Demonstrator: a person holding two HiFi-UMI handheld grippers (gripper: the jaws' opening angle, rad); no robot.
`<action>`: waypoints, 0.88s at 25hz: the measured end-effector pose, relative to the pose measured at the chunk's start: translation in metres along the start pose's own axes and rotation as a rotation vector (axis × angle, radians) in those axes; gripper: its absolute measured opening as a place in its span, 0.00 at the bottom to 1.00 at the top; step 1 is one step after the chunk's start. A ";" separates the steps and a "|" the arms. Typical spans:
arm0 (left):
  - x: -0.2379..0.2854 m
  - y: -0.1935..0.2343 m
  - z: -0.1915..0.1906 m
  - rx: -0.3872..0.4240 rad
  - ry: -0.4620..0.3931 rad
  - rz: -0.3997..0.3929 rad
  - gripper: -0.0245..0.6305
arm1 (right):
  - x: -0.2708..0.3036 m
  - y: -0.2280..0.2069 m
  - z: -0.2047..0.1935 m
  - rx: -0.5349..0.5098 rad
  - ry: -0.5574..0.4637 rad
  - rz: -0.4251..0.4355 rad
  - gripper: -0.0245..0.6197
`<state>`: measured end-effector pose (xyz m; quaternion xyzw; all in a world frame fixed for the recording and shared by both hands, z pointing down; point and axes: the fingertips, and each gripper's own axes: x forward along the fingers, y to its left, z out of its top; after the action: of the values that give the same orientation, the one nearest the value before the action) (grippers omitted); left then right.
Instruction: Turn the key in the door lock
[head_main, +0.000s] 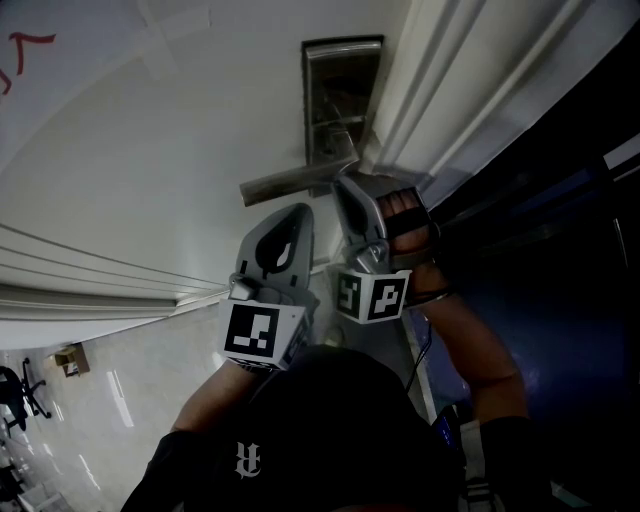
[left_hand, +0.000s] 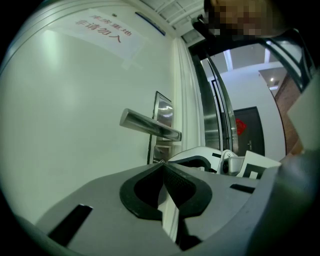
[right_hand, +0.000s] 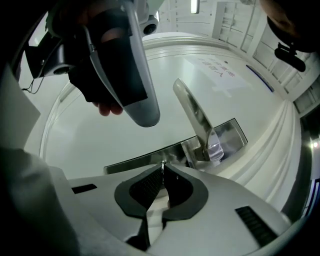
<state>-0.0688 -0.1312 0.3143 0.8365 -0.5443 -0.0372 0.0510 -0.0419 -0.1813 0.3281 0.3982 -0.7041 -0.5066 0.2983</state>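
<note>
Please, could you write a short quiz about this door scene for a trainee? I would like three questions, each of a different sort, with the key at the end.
1. True or false: the tongs of the left gripper stand wide apart.
2. Which gripper reaches the lock plate by the lever handle? A: left gripper. B: right gripper. C: neither.
3. Fill in: the right tongs pinch a small metal ___.
Key: 1 false, they are together; 2 B; 3 key.
</note>
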 end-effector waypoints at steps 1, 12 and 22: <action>0.000 0.000 0.000 -0.001 0.003 0.000 0.05 | 0.000 0.000 0.000 0.034 -0.001 0.003 0.07; -0.001 0.001 0.005 0.003 -0.008 0.001 0.05 | 0.000 -0.007 -0.003 0.602 -0.013 0.001 0.07; -0.005 0.004 0.007 0.021 -0.013 0.012 0.05 | 0.000 -0.011 -0.008 1.087 -0.043 0.036 0.08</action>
<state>-0.0751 -0.1279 0.3083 0.8336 -0.5498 -0.0369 0.0388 -0.0324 -0.1872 0.3205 0.4724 -0.8773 -0.0725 0.0437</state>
